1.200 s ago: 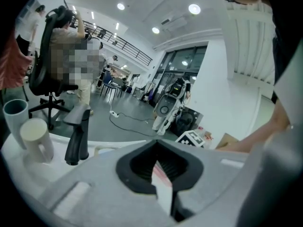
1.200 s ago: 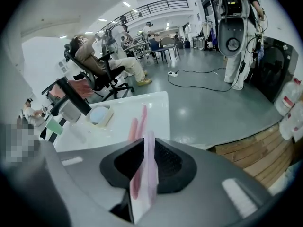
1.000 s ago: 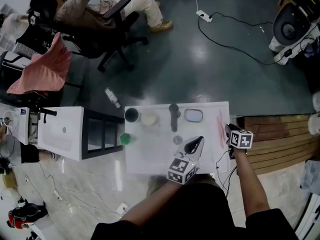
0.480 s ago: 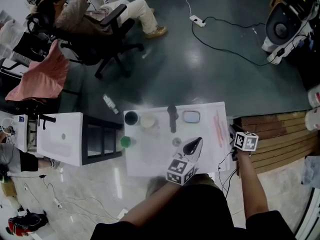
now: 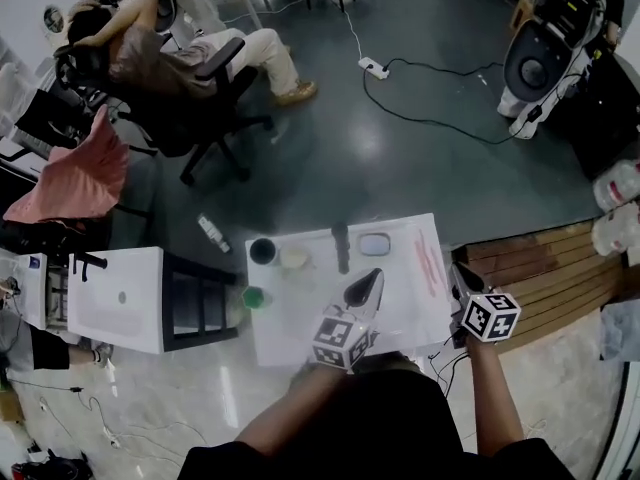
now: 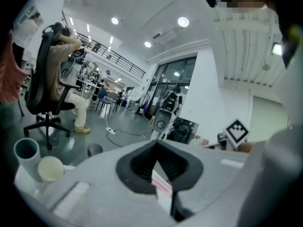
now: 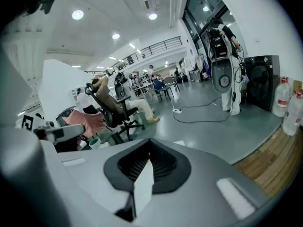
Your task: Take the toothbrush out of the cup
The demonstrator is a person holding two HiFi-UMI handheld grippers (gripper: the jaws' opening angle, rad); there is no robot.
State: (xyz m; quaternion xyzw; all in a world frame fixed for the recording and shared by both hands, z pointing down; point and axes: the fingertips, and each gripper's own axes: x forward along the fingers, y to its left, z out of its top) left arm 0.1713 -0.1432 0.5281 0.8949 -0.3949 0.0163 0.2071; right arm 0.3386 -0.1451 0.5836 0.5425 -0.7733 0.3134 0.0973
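A pink toothbrush (image 5: 427,263) lies flat on the white table (image 5: 290,323), near its right edge. It shows as a pink strip (image 6: 161,184) past the jaws in the left gripper view. The dark cup (image 5: 263,251) stands at the table's far left corner, and it looks grey-blue (image 6: 26,153) in the left gripper view. My left gripper (image 5: 367,281) hovers over the middle of the table, shut and holding nothing. My right gripper (image 5: 459,274) is just off the table's right side, beside the toothbrush, with its jaws (image 7: 142,174) shut on nothing.
A cream round lid (image 5: 294,258), a dark upright object (image 5: 341,243) and a pale blue dish (image 5: 374,244) stand along the table's far edge. A green item (image 5: 254,296) sits at its left edge. A white cabinet (image 5: 120,298) stands left; wooden boards (image 5: 540,268) lie right.
The head view has tilted toward the room. The left gripper has shifted a little left. The right gripper has drawn slightly back from the toothbrush, which stays on the table.
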